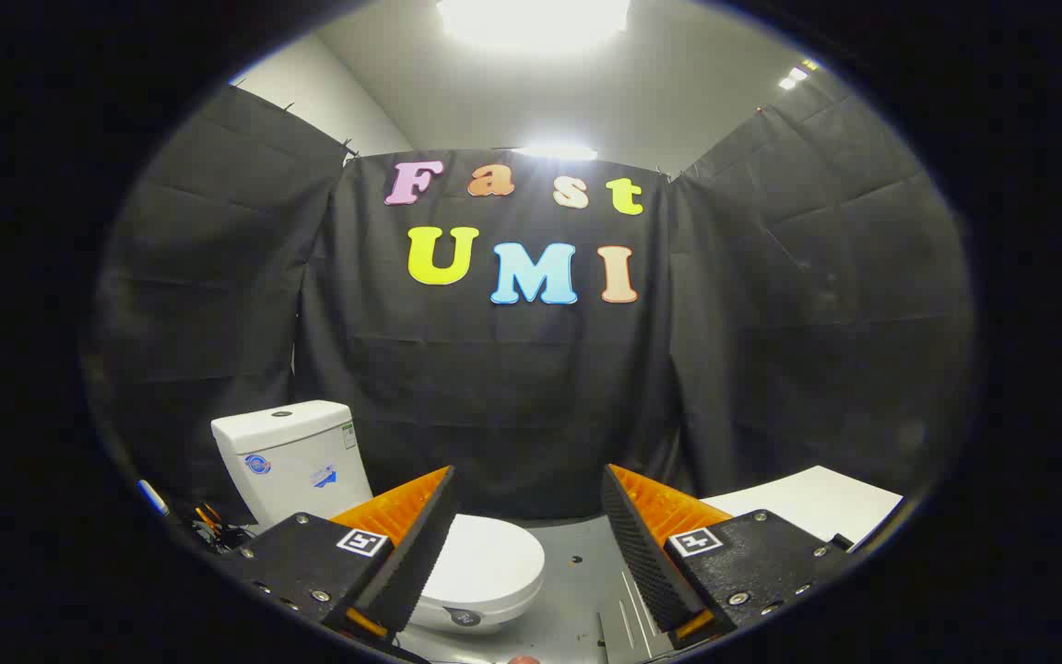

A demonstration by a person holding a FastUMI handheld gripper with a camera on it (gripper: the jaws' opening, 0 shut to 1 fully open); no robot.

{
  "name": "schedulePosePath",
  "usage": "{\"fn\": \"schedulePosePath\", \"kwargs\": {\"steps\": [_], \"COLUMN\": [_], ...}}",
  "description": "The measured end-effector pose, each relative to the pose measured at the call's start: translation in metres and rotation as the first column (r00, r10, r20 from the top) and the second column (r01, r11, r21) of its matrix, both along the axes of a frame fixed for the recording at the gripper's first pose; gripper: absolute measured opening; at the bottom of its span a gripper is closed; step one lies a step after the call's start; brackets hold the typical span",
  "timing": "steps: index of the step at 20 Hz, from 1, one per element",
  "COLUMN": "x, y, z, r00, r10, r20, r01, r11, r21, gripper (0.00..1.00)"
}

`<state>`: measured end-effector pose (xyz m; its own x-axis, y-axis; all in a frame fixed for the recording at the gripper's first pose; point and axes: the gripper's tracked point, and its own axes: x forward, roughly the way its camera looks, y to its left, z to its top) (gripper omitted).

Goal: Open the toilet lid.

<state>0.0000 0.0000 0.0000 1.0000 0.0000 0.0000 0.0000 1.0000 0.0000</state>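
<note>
Gripper (528, 516) jaws wide open, holding nothing. Toilet (310, 470) sits beyond and partly behind the left finger; lid (485, 564) down, closed. White board (817, 503) beyond right finger, on grey floor (577, 590).

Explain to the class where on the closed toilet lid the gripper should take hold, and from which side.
Grip the lid at its rounded front rim, farthest from the tank, where the hinge probably sits. Come from the front and lift there. The gripper is open, with the lid partly behind one finger.
</note>
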Motion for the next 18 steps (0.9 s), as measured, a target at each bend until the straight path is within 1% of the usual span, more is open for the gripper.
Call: {"fn": "schedulePosePath", "kwargs": {"steps": [3,7,11,16,18], "x": [-0.003,-0.007,-0.009,-0.013,-0.013], "y": [0.005,0.004,0.003,-0.003,-0.013], "z": [0.0,-0.003,-0.003,0.001,0.0], "r00": [1.0,1.0,1.0,0.999,0.999], "r10": [0.008,0.014,0.017,0.019,-0.002], "r20": [0.006,0.002,0.001,0.03,0.033], "r01": [-0.008,-0.014,-0.017,-0.018,0.003], "r11": [1.0,1.0,1.0,1.0,1.0], "r21": [0.003,-0.022,-0.008,-0.007,-0.016], "gripper": [0.95,0.95,0.95,0.95,0.94]}}
